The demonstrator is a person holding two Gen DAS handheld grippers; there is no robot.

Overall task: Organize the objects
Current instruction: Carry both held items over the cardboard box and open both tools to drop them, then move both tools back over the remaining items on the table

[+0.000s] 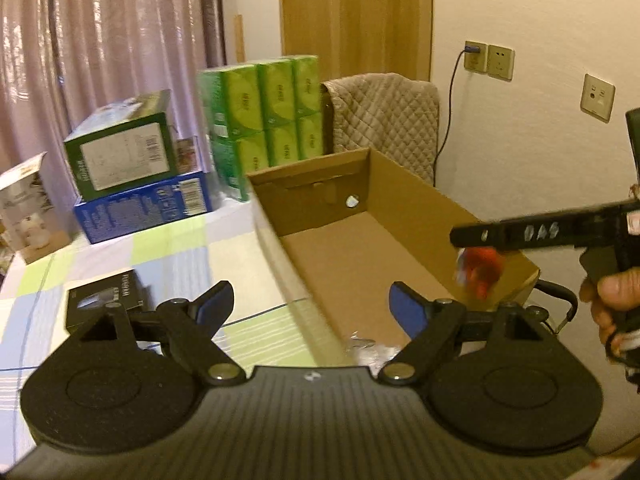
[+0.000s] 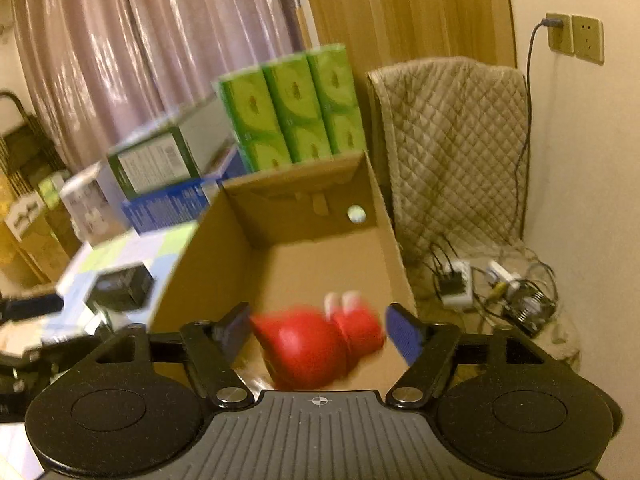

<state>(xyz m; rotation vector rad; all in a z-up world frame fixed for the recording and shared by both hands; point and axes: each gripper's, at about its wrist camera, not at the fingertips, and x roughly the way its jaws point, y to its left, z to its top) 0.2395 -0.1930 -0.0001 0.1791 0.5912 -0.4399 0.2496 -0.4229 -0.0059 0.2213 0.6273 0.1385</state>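
— Claw on the right [image 2: 318, 336] first: what is it doing?
— Its blue-padded fingers [image 2: 404, 334] are spread, and the blurred red soft toy with pale feet [image 2: 320, 340] sits between them, over the near end of the open brown cardboard box [image 2: 192, 280]. Neither pad visibly presses it, so I judge this a release, the toy dropping or just let go.

— And the left claw [image 1: 312, 308]?
— Spread wide and empty, hovering at the box's near left edge, above the worktop's pale green-and-lilac checked cloth [image 1: 168, 248].

— Where are we in the task?
— Early, I'd say. The box floor looks bare apart from the toy. Next comes another item, likely the small glossy black carton [image 1: 104, 300] just beside the left claw: flat rigid faces, easy to pinch.

— Other candidates?
— Stiff printed boxes stacked behind, a green box [image 1: 124, 148] on a blue box [image 1: 144, 208], plus a film-wrapped block of green tissue packs [image 1: 264, 120], too bulky for one claw.
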